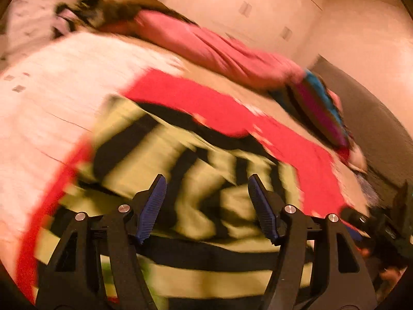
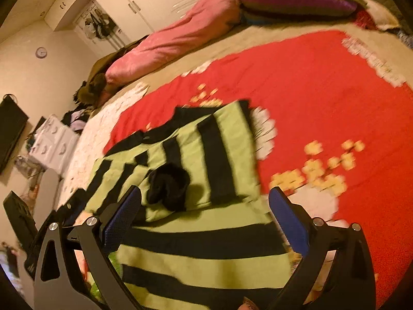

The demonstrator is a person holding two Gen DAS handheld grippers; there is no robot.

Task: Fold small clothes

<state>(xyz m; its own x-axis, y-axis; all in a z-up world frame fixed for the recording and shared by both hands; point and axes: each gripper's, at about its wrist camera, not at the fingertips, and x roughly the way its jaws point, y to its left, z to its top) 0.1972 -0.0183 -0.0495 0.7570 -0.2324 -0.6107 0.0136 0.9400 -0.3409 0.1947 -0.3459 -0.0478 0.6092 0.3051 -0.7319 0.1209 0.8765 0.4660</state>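
Observation:
A small green and black striped garment [image 2: 196, 232] lies on a red floral bedspread [image 2: 296, 82]. Its sleeves are folded in, and a dark crumpled bit [image 2: 169, 184] lies on its middle. My right gripper [image 2: 204, 196] is open just above the garment's near part, with nothing between its blue pads [image 2: 289, 219]. In the blurred left wrist view the same garment [image 1: 201, 201] lies under my left gripper [image 1: 207, 180], which is open and empty. The right gripper's body shows at the right edge of that view [image 1: 382, 232].
A pink duvet [image 2: 175, 38] is bundled along the far side of the bed. A striped pillow [image 2: 294, 0] lies at the head end. White wardrobes [image 2: 134, 0], a wall clock [image 2: 41, 52] and a white drawer unit [image 2: 51, 144] stand beyond the bed.

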